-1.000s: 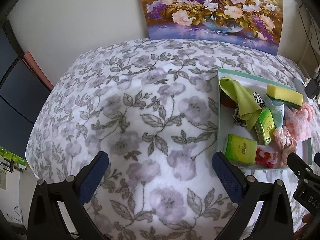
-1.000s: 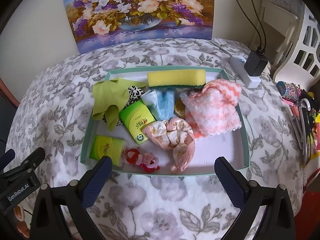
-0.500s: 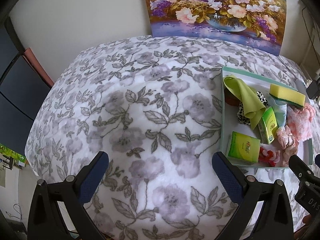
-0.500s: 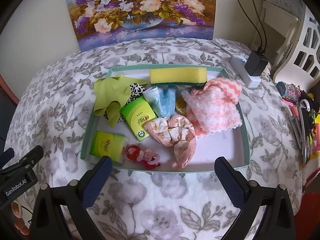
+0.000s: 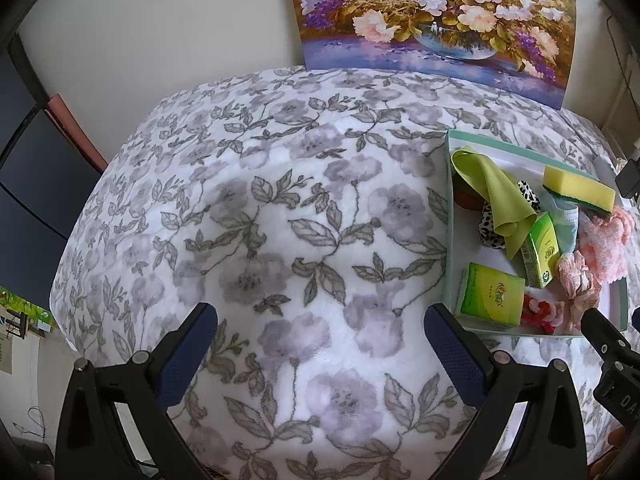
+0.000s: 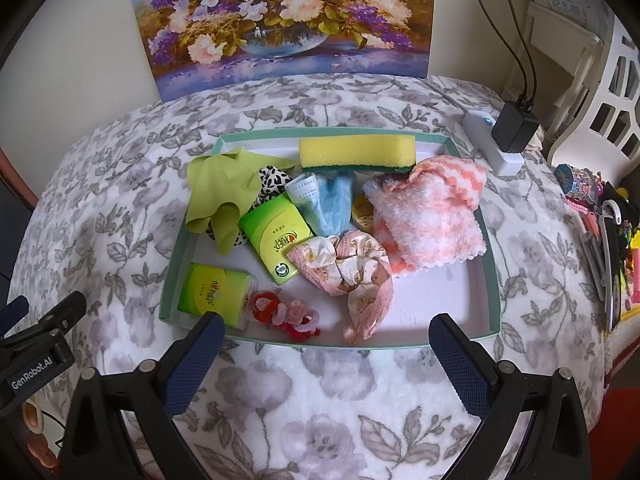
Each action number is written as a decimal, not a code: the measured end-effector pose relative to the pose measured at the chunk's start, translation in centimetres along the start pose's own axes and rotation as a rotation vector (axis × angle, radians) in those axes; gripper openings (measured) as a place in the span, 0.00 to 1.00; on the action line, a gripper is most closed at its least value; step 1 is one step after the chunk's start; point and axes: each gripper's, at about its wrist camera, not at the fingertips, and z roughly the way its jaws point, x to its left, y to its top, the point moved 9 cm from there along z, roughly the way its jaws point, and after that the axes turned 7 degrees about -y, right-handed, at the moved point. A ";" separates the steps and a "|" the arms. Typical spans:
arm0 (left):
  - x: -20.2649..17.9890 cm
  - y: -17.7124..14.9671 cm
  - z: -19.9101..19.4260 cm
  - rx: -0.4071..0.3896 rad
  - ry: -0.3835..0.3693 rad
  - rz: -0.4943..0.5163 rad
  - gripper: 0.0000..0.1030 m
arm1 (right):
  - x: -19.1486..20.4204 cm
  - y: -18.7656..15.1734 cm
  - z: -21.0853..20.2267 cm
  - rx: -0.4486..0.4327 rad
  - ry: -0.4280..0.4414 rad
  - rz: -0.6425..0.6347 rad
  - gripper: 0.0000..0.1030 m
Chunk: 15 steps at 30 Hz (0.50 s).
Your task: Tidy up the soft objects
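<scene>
Hovering wide-jawed and empty over the floral blanket [image 6: 320, 400], right gripper [image 6: 324, 360] best lowered straight onto one soft item in centre-frame tray [image 6: 493, 280]; left gripper [image 5: 320, 344] equally open, lower left.

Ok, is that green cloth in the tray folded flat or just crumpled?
Crumpled. The green cloth lies bunched in loose folds at the tray's left end, draped over a leopard-print item.
</scene>
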 end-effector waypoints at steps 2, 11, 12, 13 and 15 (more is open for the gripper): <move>0.1 -0.1 0.2 0.002 -0.001 0.001 1.00 | 0.0 0.0 0.0 0.000 0.001 0.000 1.00; 0.1 0.0 0.3 0.008 -0.002 0.003 1.00 | 0.0 0.0 0.2 0.002 0.000 0.000 1.00; 0.1 -0.1 0.4 0.009 -0.003 0.002 1.00 | 0.0 0.0 0.2 0.003 0.000 0.000 1.00; 0.1 -0.1 0.4 0.010 -0.004 0.003 1.00 | 0.0 0.0 0.1 0.003 0.000 0.000 1.00; 0.1 -0.1 0.4 0.012 -0.005 0.003 1.00 | -0.1 0.0 0.3 0.004 0.000 0.000 1.00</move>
